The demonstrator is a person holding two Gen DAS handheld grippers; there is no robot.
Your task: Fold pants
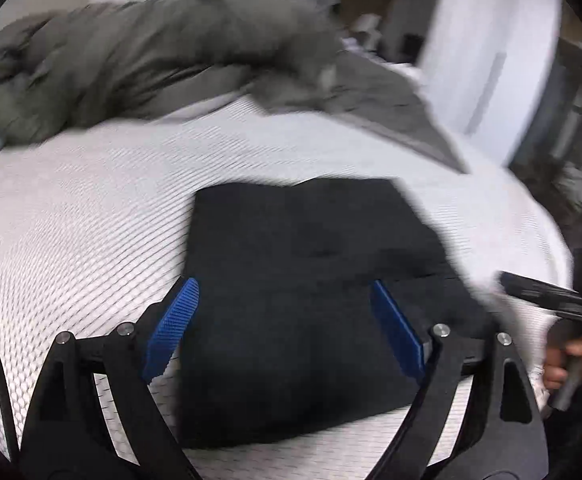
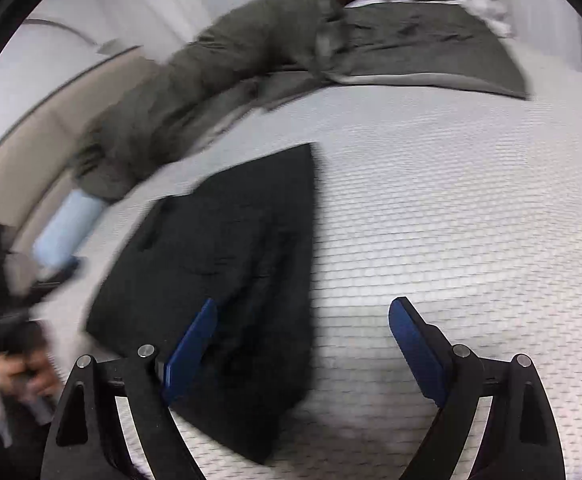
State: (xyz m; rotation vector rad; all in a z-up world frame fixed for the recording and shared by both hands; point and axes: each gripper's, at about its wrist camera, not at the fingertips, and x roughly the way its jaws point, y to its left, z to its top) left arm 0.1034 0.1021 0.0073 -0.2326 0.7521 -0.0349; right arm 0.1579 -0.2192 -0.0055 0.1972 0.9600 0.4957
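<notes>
Pants (image 1: 303, 300), black and already folded into a compact rectangle, lie flat on the white textured mattress (image 1: 71, 240), filling the lower centre of the left wrist view and running from centre toward lower left in the right wrist view. Their edges look squared, so the folding is probably finished or close to it, though motion blur softens both pictures and hides the layers.

Above them the left hand-held gripper (image 1: 287, 328) hangs released, its blue pads spread wide with the dark cloth showing between them; nothing is pinched. The right hand-held gripper (image 2: 303, 348) is likewise spread and empty, one pad over the right edge of the pants and the other over bare mattress, which suits letting the fabric settle rather than carrying it. I cannot tell whether either pad touches the cloth.

Across the upper part of both views a rumpled olive-grey blanket (image 1: 131, 60) is pushed back, leaving the flat mattress free as a folding surface. A pale blue pillow (image 2: 67, 228) sits at the left of the right wrist view, clear of the pants.
</notes>
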